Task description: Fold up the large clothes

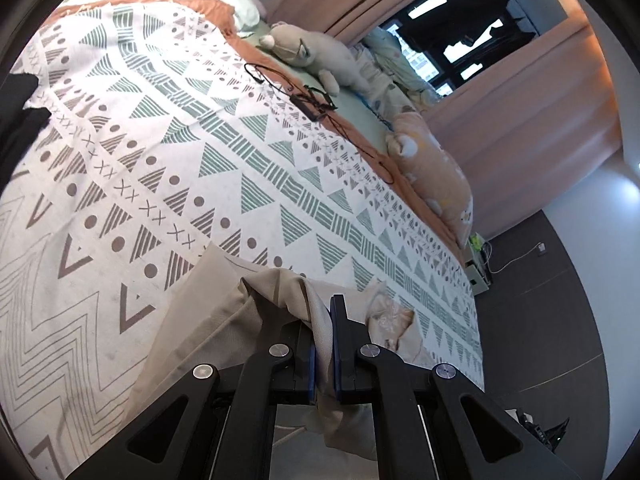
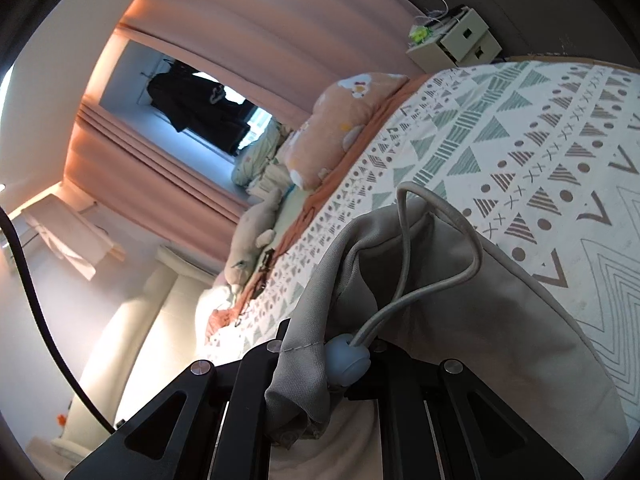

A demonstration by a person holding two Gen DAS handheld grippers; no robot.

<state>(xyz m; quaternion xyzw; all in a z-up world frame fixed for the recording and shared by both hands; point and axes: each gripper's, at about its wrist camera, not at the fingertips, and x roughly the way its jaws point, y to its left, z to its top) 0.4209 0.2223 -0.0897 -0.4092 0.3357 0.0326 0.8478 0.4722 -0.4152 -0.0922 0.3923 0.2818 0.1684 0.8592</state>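
The left tongs (image 1: 323, 354) are clamped on a fold of the beige garment (image 1: 224, 312), and the right tongs (image 2: 324, 354) are clamped on its other edge beside a drawcord (image 2: 404, 240) and blue toggle (image 2: 346, 364). The garment is draped over the patterned blanket (image 1: 200, 152) on the bed. Plush toys (image 1: 316, 54) and a pillow (image 1: 436, 176) are seen along the far side, by the curtains (image 1: 520, 100).
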